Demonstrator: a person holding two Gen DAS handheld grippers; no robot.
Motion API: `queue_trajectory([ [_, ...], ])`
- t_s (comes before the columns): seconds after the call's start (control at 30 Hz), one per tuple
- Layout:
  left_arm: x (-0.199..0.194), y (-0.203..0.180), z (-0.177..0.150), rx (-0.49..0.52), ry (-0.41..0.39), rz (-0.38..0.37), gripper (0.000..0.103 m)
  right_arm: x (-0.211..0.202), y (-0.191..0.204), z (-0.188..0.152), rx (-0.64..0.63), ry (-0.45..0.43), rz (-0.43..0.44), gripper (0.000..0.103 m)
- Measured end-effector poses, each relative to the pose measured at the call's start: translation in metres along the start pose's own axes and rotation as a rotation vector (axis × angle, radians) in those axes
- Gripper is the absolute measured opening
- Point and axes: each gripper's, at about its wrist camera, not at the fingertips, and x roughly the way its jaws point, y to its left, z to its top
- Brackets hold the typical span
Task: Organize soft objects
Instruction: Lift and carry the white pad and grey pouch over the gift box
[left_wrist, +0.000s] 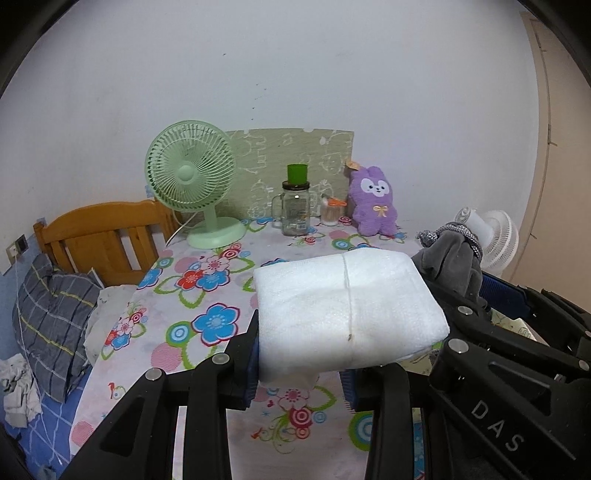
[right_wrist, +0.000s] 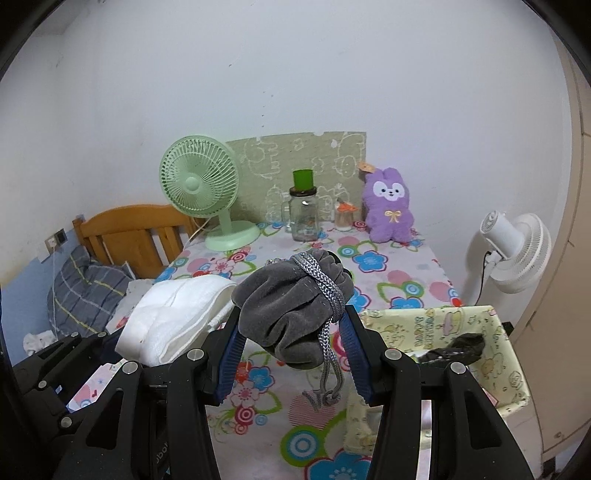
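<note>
My left gripper (left_wrist: 301, 354) is shut on a folded white towel (left_wrist: 343, 306), held up over the flowered tablecloth (left_wrist: 207, 295). In the right wrist view the same towel (right_wrist: 177, 317) shows at the left. My right gripper (right_wrist: 291, 332) is shut on a grey velvet drawstring pouch (right_wrist: 291, 306), whose grey cord (right_wrist: 325, 373) hangs down between the fingers. That pouch (left_wrist: 450, 262) appears at the right in the left wrist view. A purple plush rabbit (right_wrist: 389, 205) sits upright at the back of the table against the wall.
A green desk fan (right_wrist: 207, 192), a glass jar with a green cup on top (right_wrist: 304, 210) and a small toothpick jar (right_wrist: 345, 218) stand at the back. A pale yellow fabric bin (right_wrist: 465, 350) holding something dark sits at the right. A white fan (right_wrist: 513, 251) stands beyond the table; a bed with pillow (left_wrist: 51, 317) lies left.
</note>
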Motion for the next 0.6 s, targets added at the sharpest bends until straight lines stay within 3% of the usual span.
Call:
queue_trajectory([
  [0.6, 0.007, -0.054, 0.005, 0.060, -0.004, -0.067, 0.036, -0.012, -0.050, -0.002, 0.036, -0.016, -0.055, 0.054],
])
